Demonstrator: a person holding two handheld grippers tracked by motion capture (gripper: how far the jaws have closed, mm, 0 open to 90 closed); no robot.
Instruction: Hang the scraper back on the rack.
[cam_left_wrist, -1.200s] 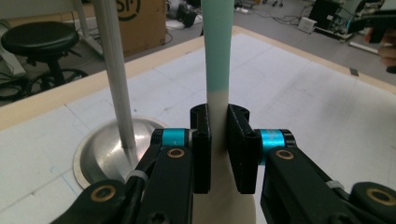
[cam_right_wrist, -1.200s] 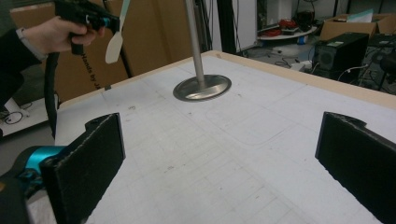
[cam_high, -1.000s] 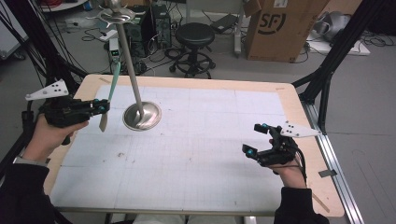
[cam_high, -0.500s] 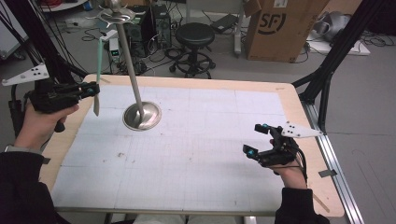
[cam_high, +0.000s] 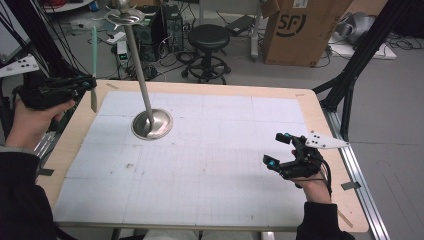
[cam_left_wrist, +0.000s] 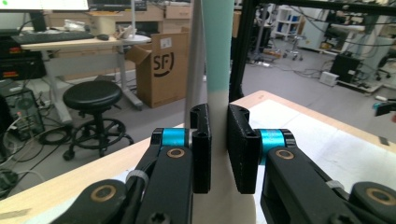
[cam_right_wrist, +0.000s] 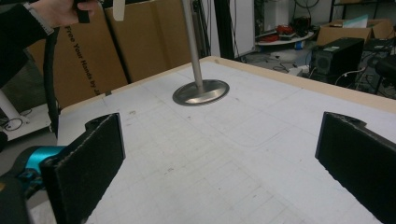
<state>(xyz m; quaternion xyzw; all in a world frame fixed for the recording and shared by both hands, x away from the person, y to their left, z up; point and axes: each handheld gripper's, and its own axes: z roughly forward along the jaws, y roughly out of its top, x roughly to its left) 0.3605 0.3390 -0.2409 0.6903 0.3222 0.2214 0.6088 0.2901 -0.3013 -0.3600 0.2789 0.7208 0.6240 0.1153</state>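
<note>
The left hand-held gripper (cam_high: 85, 84), clamped on the mint-handled utensil (cam_high: 93, 55), has risen leftward, probably toward the stand's (cam_high: 152, 124) top.

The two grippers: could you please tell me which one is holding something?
The left gripper, raised at the table's left edge, pinches an upright mint-and-white stick; the right gripper is open and empty.

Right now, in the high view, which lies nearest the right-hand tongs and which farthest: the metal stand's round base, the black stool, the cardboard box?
From the right tongs:
1. Round base, on the table to their left.
2. Black stool, on the floor beyond the table's far edge.
3. Cardboard box, on the floor beyond; too close to the stool to rank surely.
</note>
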